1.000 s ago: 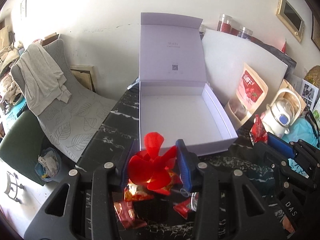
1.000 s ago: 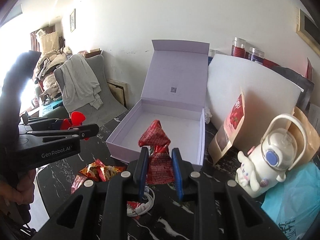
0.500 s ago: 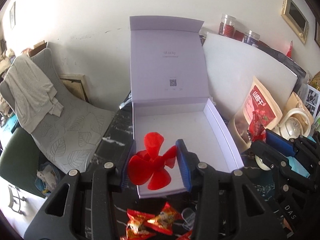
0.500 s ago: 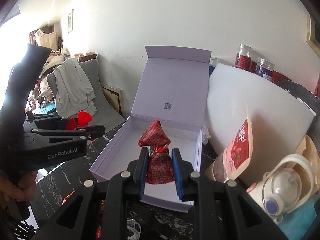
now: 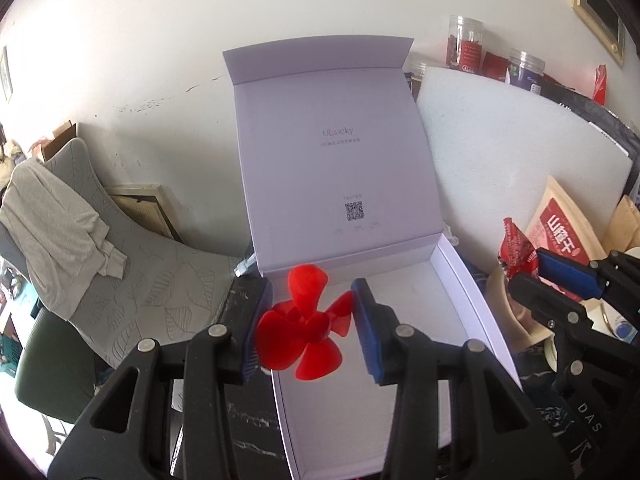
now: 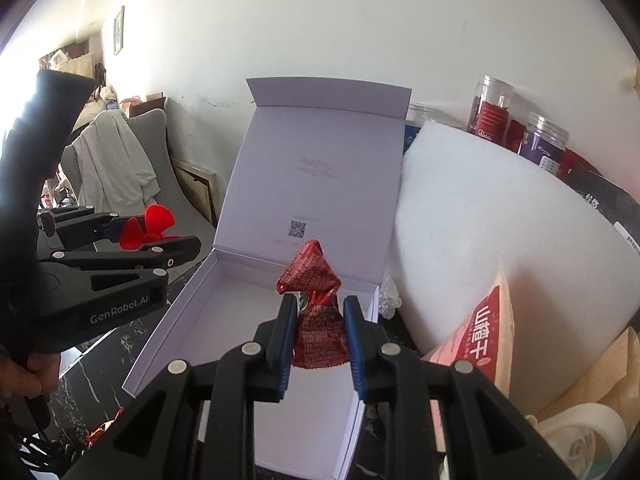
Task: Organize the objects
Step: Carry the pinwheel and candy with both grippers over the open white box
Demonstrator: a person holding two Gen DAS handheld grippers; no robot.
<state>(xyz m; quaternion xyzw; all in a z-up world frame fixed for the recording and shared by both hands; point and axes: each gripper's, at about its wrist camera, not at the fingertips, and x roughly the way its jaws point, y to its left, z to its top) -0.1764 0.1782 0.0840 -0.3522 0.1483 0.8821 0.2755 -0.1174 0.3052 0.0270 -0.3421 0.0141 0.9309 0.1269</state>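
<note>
Left gripper (image 5: 312, 328) is clamped on the red propeller (image 5: 306, 330), pinched across its blades, one blade standing up above the pads. Right gripper (image 6: 318, 334) is clamped on the red snack packet (image 6: 316, 308), long axis upright, twisted top poking above the pads.

Key relation: the open white box (image 5: 476, 304) lies directly ahead of and below both loads. From the left wrist view, the propeller hangs over the box's near-left corner, just inside the left wall. From the right wrist view, the packet sits over the tray's near-right part, closer to the right wall (image 6: 370, 300). The lid (image 6: 320, 176) stands upright at the back, clear of both.

My reading: both loads already sit over the tray interior, and neither arm is plainly nearer. I would lower a little, then release. Height above the floor of the tray I cannot judge. Risk: the propeller may roll on landing.
</note>
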